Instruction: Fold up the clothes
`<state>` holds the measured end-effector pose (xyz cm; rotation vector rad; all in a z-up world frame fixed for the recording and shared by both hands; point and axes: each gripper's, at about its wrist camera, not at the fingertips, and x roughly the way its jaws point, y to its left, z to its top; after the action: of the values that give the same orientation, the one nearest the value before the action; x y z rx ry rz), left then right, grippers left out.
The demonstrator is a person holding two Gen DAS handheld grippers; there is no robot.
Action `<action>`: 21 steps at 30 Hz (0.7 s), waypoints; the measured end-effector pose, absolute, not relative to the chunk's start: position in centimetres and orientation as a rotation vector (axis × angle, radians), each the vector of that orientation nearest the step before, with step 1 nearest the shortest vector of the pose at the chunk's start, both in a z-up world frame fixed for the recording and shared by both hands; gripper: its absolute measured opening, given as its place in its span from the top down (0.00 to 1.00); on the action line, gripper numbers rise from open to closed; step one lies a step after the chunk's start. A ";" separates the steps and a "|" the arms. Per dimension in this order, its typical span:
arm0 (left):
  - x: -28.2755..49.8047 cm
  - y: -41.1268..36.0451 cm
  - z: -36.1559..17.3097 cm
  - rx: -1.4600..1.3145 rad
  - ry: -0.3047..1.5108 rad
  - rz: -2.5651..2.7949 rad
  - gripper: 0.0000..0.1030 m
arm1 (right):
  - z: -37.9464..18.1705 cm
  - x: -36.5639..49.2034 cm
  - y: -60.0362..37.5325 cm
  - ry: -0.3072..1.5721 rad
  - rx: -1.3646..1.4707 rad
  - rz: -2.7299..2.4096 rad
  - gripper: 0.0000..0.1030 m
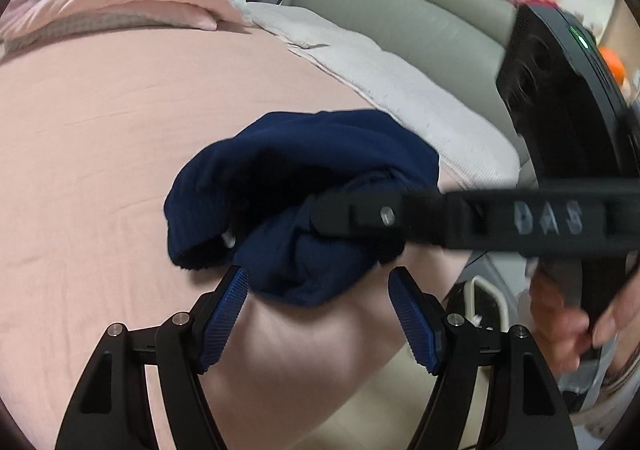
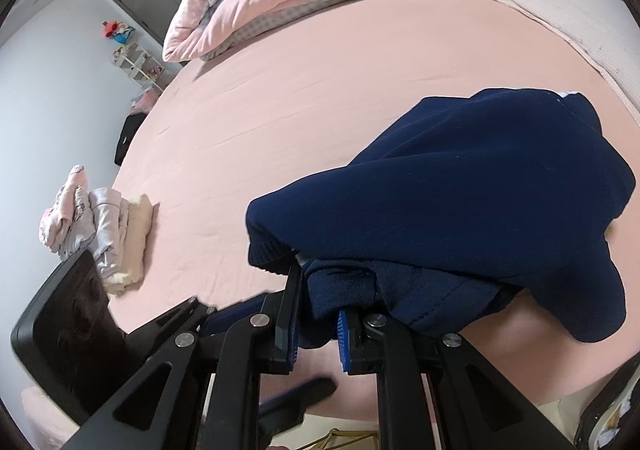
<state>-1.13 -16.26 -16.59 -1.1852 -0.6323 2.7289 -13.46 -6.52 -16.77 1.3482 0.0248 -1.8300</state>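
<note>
One navy garment [image 2: 480, 186] bunched, right hand-held gripper [image 2: 316, 334] pinching its edge, left hand-held gripper [image 1: 320, 314] spread, empty.

Black left claw [image 1: 318, 310], ribbed blue pads [image 1: 224, 320], silver screws; right claw [image 2: 314, 338] alike

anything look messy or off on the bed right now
Only the navy garment: it is bunched in a crumpled heap near the bed's edge, not flat or folded, with the right claw pinching its edge. The left claw is open beside it. The folded clothes pile looks tidy.
</note>
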 end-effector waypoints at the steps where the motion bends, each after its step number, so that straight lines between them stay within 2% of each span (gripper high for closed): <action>1: -1.5 -16.3 -16.8 -1.178 -0.627 2.724 0.31 | -16.8 -13.3 -6.6 0.033 1.349 -1.829 0.87; 8: -3.4 -15.0 -17.4 -1.160 -0.451 2.774 0.31 | -16.8 -13.3 -6.2 0.030 1.365 -1.828 0.87; 16: -3.7 -14.7 -18.3 -1.174 -0.404 2.803 0.31 | -16.7 -13.7 -5.7 0.010 1.377 -1.833 0.87; 18: -4.1 -14.7 -18.7 -1.178 -0.426 2.808 0.38 | -16.6 -13.8 -5.3 -0.004 1.380 -1.836 0.87; 19: -4.4 -14.9 -19.0 -1.189 -0.454 2.804 0.52 | -16.6 -13.9 -5.0 -0.014 1.385 -1.835 0.87; 20: -4.6 -15.1 -19.2 -1.198 -0.482 2.800 0.59 | -16.6 -13.9 -4.7 -0.022 1.390 -1.835 0.87; 21: -4.8 -15.3 -19.5 -1.205 -0.510 2.795 0.62 | -16.7 -14.0 -4.5 -0.026 1.397 -1.836 0.87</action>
<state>-4.79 -15.31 -19.45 -1.2051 -0.5103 2.7951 -13.97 -4.46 -16.66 1.3973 -0.0257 -1.8362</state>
